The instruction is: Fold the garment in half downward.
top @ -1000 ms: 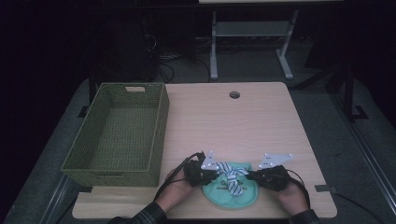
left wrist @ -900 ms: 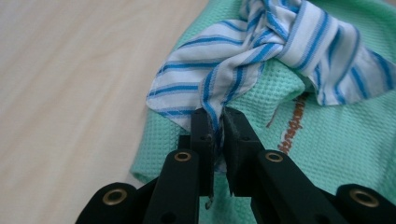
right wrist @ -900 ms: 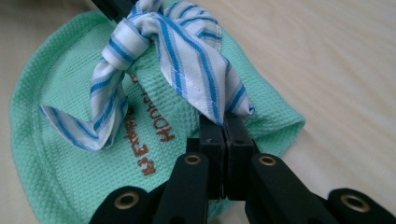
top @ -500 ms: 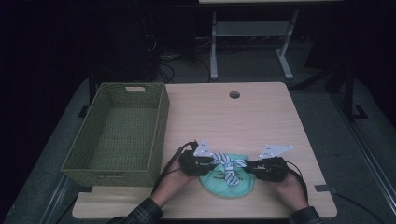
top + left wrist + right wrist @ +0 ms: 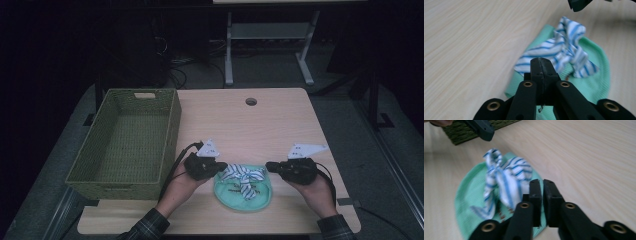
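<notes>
Lying between both tongs: striped cloth [image 5: 243, 176]

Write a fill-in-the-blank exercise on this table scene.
1. The striped cloth lies on a ____ cloth.
2. The woven basket stands to the ____ of both cloths in the high view.
3. The left hand-held gripper has its jaws ____.

Missing words: green; left; shut

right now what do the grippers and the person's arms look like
Both the left gripper and the right gripper are black, each with two flat-faced jaws on arms pinned with brass-coloured rivets. A grey three-cornered plate with small dark dots sits on top of each, and a black cable trails back from each. The sleeves are dark plaid with cuffs.
</notes>
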### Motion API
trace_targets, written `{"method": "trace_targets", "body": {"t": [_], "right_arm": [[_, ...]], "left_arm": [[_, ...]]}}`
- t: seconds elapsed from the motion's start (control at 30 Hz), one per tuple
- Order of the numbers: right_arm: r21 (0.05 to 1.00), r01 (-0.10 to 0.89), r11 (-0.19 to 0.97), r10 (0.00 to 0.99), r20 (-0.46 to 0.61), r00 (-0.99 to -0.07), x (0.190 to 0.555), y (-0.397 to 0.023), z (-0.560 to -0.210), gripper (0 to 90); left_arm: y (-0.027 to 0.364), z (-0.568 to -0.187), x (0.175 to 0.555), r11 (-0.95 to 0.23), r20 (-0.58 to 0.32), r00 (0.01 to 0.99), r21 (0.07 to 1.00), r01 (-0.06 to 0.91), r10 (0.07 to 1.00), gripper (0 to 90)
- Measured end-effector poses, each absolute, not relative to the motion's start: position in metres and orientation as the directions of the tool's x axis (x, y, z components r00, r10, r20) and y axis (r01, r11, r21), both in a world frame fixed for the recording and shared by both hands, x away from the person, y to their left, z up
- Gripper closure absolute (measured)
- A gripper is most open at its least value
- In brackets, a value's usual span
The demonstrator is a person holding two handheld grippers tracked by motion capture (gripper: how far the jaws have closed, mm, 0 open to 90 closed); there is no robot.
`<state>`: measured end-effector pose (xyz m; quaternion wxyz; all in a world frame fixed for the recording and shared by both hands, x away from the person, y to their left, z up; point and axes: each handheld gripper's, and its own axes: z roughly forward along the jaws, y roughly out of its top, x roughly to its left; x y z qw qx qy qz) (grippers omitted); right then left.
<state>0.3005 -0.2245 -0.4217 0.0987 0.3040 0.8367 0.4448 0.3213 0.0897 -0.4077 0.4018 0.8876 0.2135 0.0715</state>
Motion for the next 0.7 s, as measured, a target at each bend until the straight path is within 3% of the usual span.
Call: {"method": "trace_targets", "body": {"t": [0.27,0.7], "right_arm": [[0.766,0.459,0.450,0.581,0.139,-0.802,0.335,-0.206,-0.437,89.8],[0.769,0.439,0.465,0.508,0.174,-0.844,0.311,-0.207,-0.440,89.8]], "left_arm": [[0.074,-0.428,0.339,-0.614,-0.084,0.893,0.698,0.369,0.442,89.6],[0.075,-0.431,0.317,-0.619,-0.161,0.912,0.688,0.379,0.378,89.2]]}}
